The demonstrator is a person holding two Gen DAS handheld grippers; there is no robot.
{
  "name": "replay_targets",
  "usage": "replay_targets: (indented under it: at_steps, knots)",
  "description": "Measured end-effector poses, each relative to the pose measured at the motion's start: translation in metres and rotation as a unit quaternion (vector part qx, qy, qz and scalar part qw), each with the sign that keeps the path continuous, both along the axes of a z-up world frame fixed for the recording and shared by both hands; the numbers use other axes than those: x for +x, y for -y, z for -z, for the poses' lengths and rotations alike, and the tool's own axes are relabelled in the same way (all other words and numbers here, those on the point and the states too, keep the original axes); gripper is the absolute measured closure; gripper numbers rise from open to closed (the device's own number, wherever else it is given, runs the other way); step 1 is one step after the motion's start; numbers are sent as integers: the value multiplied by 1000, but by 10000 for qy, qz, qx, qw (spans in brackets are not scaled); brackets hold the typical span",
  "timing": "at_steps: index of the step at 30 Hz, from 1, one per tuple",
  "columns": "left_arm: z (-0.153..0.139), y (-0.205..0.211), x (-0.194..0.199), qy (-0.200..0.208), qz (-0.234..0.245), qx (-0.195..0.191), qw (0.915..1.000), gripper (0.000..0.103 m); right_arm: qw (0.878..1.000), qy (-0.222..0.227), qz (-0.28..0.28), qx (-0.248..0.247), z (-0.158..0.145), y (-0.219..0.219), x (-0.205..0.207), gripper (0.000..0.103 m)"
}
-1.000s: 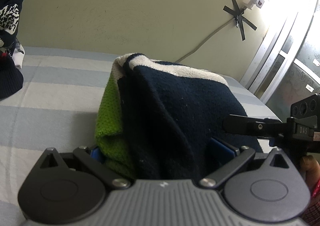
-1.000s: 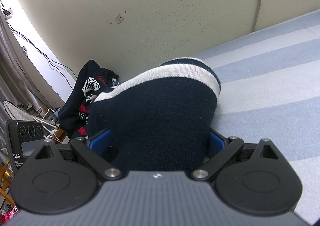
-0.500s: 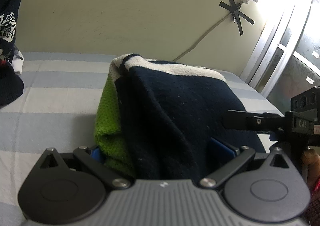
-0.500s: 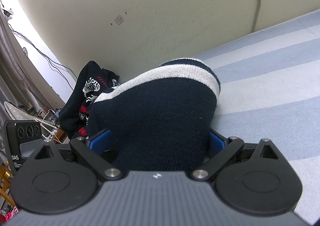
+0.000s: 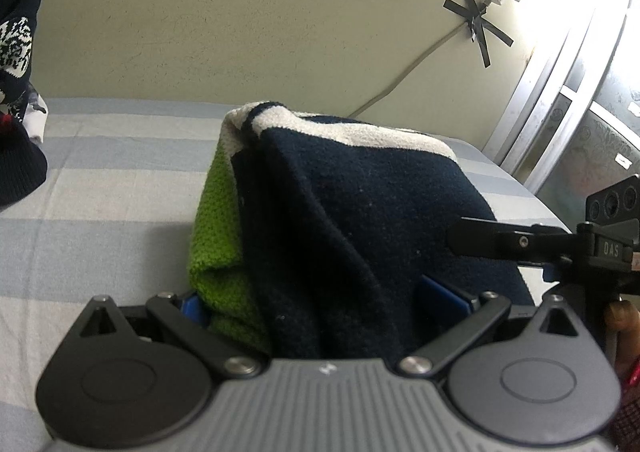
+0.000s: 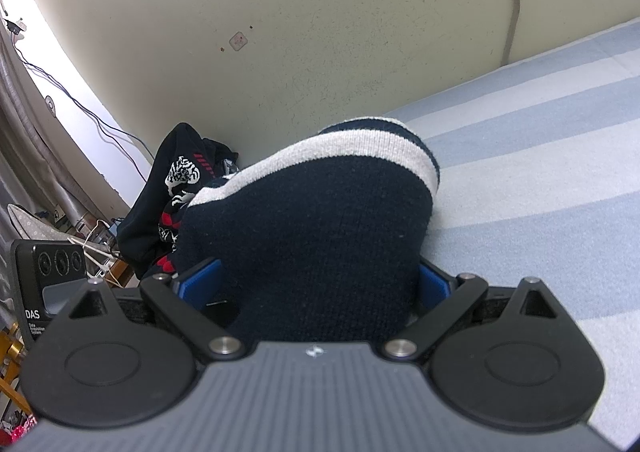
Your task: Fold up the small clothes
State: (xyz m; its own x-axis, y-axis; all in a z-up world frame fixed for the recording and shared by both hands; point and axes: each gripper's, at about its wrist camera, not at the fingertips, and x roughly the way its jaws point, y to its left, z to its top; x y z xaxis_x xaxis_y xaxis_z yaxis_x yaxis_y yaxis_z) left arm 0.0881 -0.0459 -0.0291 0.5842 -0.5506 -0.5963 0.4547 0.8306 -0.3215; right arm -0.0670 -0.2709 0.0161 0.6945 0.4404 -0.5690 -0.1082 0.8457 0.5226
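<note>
L tool (image 5: 320, 304) clenched on navy sweater (image 5: 360, 212), green part at 9 o'clock. R tool (image 6: 320, 284) clenched on same sweater, over striped bed (image 6: 540, 180).

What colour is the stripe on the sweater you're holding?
The stripe on the navy sweater is off-white, clearest in the right wrist view.
</note>
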Motion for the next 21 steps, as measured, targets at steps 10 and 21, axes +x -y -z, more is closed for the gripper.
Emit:
replay_targets:
  at_steps: [10,21]
  knots:
    - [-1,-4,7,-127,267,-2,9996,0,10000,-17,-24,16,1,-1,2,0]
    - [-1,1,7,-117,257,39,9996,0,9999,-79,-93,5,2,-4,3,0]
